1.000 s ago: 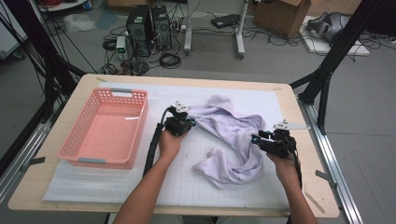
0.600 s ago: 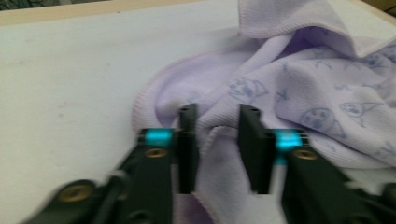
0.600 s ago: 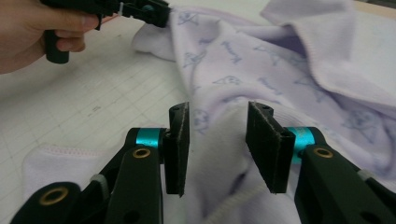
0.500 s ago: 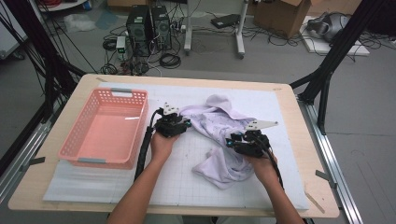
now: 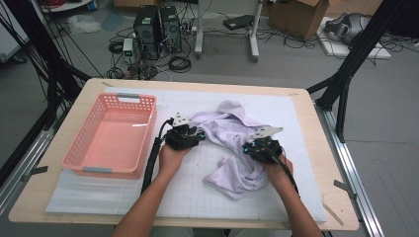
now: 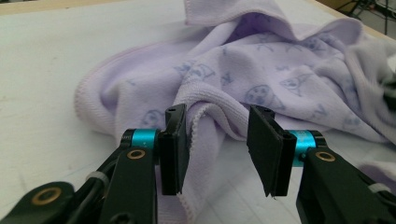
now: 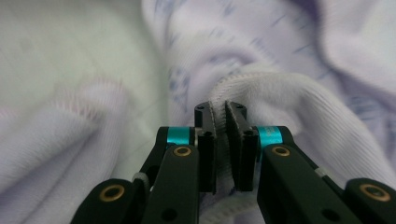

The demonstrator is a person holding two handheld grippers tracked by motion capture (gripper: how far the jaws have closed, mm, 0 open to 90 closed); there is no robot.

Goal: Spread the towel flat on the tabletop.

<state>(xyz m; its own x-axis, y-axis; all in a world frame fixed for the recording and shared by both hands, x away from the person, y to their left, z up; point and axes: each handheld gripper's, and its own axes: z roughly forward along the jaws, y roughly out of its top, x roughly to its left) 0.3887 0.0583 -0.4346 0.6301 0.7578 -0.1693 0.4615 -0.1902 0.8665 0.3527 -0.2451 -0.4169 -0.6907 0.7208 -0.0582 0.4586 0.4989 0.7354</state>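
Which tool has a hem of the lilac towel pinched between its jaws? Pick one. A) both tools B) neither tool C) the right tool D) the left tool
C: the right tool has its jaws pressed on a stitched hem of the lilac towel, having just closed on it, while the left tool stands open with a fold of cloth lying loose between its jaws.
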